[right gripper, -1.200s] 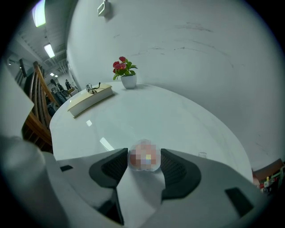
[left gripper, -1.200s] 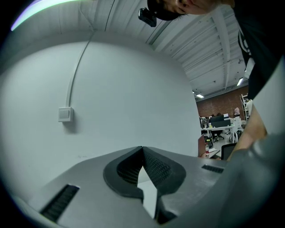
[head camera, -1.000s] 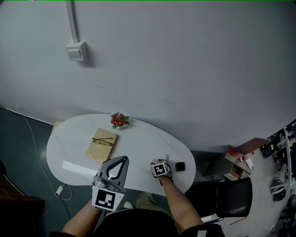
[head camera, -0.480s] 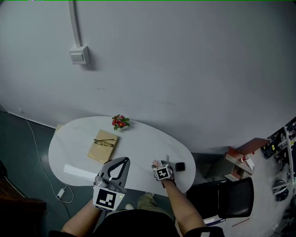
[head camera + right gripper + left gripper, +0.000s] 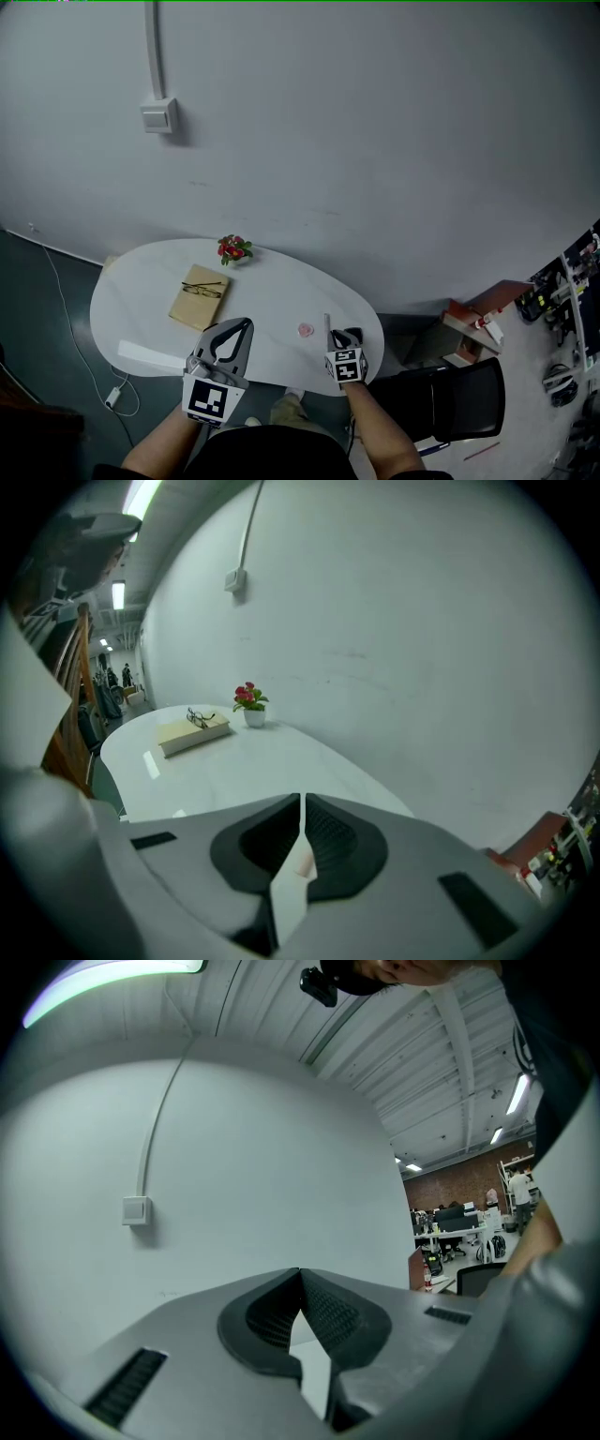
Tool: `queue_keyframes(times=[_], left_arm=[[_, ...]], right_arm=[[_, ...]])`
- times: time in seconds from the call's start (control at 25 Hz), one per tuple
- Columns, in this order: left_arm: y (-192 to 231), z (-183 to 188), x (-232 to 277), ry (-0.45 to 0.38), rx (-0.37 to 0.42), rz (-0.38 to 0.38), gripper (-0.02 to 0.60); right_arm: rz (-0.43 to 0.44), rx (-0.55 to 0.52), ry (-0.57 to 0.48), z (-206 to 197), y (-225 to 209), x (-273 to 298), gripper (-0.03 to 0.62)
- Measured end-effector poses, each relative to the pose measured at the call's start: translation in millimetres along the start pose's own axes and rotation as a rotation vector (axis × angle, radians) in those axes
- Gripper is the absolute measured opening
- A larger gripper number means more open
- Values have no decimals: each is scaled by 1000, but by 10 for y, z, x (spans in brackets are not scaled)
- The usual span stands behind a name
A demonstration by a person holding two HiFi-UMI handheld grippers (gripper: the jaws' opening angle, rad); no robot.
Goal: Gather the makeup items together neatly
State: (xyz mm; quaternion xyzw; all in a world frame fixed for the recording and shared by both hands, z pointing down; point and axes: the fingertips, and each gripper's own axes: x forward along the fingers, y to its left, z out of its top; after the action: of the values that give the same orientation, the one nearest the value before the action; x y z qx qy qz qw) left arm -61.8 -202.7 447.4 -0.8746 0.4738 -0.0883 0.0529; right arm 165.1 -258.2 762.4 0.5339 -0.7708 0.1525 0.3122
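Observation:
A small pink makeup item [image 5: 306, 330] lies alone on the white oval table [image 5: 272, 291], near its front edge. A thin pale stick [image 5: 326, 324] lies just to its right. My right gripper [image 5: 347, 337] hovers right of both, above the table's front right edge. Its jaws have just been closing and now meet at the tips [image 5: 302, 801] with nothing between them. The pink item [image 5: 300, 860] shows through the gap below the tips. My left gripper [image 5: 242, 325] hangs over the front edge, tips together [image 5: 300, 1274], holding nothing.
A tan book with glasses on it [image 5: 199, 295] lies left of centre, and a small pot of red flowers [image 5: 232, 248] stands at the table's back edge. A black chair [image 5: 459, 398] stands to the right. A wall switch [image 5: 157, 115] hangs on the grey wall.
The right gripper has drawn back from the pink item toward the near right and risen, leaving it on the table. The small black item beside it no longer shows. The left gripper barely moved.

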Motion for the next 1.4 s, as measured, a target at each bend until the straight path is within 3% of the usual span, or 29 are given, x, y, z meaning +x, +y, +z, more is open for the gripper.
queue_keyframes(times=[0.24, 0.56, 0.68, 0.96, 1.4], left_arm=[[-78, 167, -175, -58, -14, 4, 17], [-221, 284, -377, -64, -12, -9, 17], [-268, 342, -454, -83, 0, -8, 17], [-420, 526, -694, -135, 114, 6, 17], [-613, 485, -717, -120, 10, -31, 17]], right_arm=[[-72, 109, -138, 187, -181, -752, 28], [-128, 148, -326, 615, -216, -1901, 26], [-153, 134, -383, 786, -168, -2309, 26], [-188, 59, -479, 1143, 8, -3071, 26], [-172, -76, -471, 1273, 182, -3254, 26]])
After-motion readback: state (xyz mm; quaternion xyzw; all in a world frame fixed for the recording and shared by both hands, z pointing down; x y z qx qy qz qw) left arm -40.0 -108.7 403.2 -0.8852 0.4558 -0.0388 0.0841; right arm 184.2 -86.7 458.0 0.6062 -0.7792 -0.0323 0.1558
